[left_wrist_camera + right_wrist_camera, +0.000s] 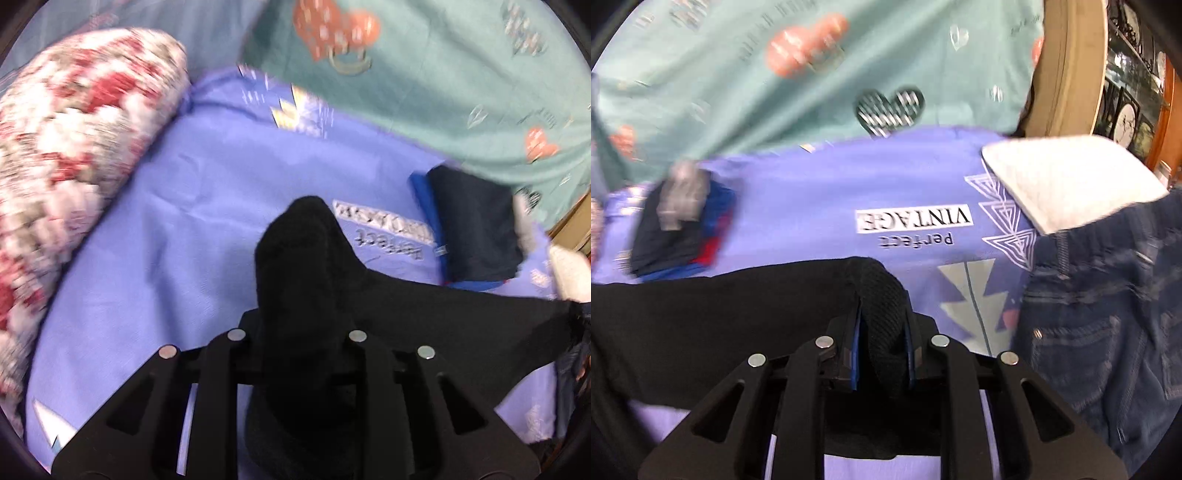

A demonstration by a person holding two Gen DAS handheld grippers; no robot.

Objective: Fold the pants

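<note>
Two hand-held grippers clamped on black pants; jeans only in right view.

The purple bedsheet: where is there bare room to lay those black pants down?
The widest bare patch of purple sheet lies between the flowered pillow and the folded dark clothes. The strip around the printed "VINTAGE" words is also free. It gets crowded near the jeans and white cloth. Both grippers hold the black pants.

Bare purple sheet ahead; floral pillow apparently blocks left.
</note>
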